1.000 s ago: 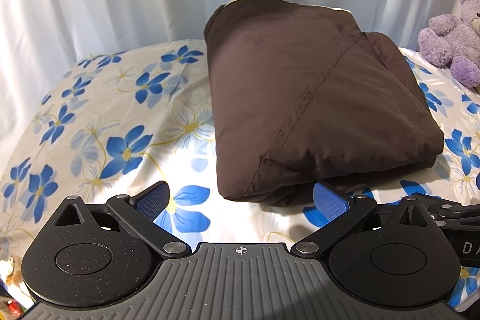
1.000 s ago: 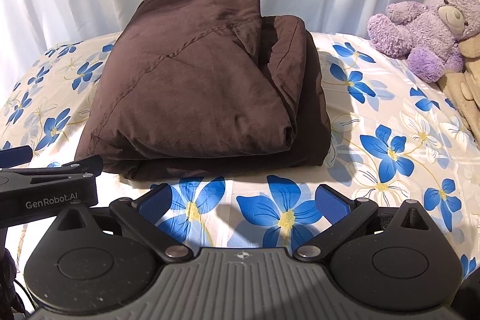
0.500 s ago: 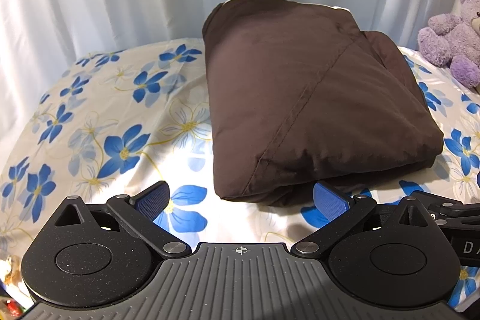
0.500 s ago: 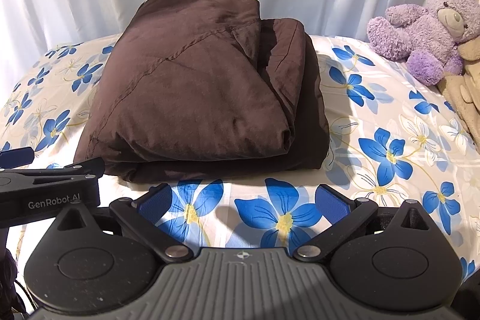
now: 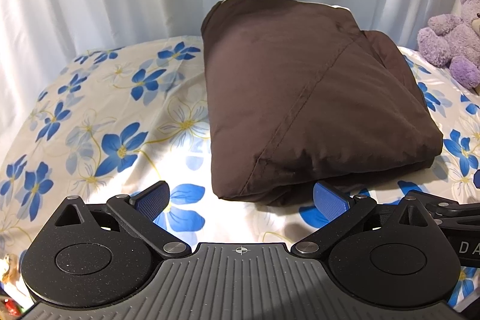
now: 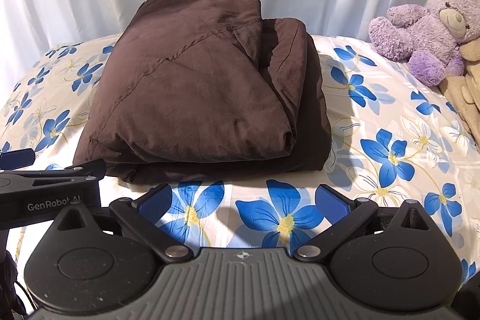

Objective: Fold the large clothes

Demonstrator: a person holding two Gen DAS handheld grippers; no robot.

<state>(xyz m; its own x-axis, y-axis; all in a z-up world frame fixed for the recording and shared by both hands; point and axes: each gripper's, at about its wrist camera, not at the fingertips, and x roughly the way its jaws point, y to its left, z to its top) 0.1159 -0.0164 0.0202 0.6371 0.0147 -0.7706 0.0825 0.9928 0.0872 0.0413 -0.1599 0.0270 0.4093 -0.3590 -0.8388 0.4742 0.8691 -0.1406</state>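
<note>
We see the brown garment [image 6: 198, 98] lying folded on the flowered bed [image 6: 375, 122]. Our left claw [image 5: 240, 197] and right claw [image 6: 244, 200] both stand wide and empty, near its front edge.

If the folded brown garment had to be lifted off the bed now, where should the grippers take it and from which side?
Probably by the near edge of the brown garment, approached low from the front. Its stacked layers end there in a thick rolled lip facing both open grippers, left and right. One gripper near each front corner should keep the fold together.
</note>
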